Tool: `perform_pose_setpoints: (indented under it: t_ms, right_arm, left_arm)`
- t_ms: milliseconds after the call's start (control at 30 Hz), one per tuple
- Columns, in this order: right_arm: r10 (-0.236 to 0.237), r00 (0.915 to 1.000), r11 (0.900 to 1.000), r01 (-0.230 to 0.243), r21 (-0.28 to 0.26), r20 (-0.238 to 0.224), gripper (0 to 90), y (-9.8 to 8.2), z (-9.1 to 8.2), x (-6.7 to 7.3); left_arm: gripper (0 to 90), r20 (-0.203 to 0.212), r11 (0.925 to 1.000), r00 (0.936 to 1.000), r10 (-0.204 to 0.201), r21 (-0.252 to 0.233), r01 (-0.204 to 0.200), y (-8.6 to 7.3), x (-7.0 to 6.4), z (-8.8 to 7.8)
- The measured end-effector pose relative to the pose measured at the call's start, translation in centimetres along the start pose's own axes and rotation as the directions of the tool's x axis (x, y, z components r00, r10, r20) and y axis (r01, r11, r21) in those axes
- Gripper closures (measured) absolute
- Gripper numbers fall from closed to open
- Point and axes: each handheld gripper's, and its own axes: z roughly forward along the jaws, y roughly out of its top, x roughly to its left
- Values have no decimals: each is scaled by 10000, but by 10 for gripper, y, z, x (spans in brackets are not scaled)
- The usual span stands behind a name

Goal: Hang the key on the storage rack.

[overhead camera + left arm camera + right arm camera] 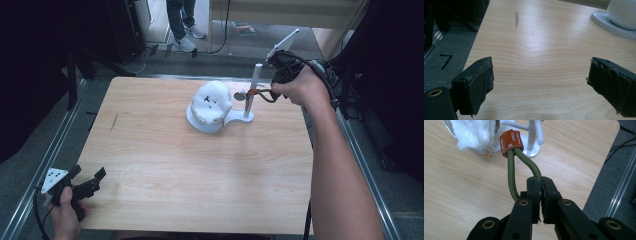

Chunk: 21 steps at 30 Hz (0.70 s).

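A light wooden table (165,170) fills the middle of the high view, with grey floor and metal rails along both sides. Most of its near half is bare, leaving wide free space between the two hands.

At the near left corner, the left gripper (92,181) is held by a hand just over the table's edge. In the left gripper view its two black jaws stand far apart with only bare wood between them; it holds nothing.

Near the far right edge, the right gripper (541,185) has its jaws pressed together on a green braided cord loop (512,175). The cord runs up to a brown leather tag (511,142). The tag hangs close beside the thin post of a white stand (248,116), just beside a white fluffy dome (212,101) on the stand's round base.

In the high view the cord is small and partly covered by the right hand (297,87). Whether the cord is hooked on the post cannot be made out. The tag's lettering is too small to read. A person's legs are cut off at the top edge.
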Motion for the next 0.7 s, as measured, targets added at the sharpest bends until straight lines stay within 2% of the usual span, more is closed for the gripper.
perform_pose_setpoints:
  t_ms: [200, 433, 700]
  right_arm:
    - [201, 9998, 9996, -201, -179, 14, 878, 7, -4, -10]
    - [325, 9995, 9993, -326, -161, -37, 878, 13, -1, -18]
    - [258, 9996, 9996, -259, -77, -151, 878, 20, 10, -18]
  left_arm:
    - [72, -3, 10000, 10000, -23, -17, 23, 0, 0, 0]
    - [72, -19, 10000, 10000, -39, 3, 39, 0, 0, 0]
    - [72, -33, 10000, 10000, -50, -5, 50, 0, 0, 0]
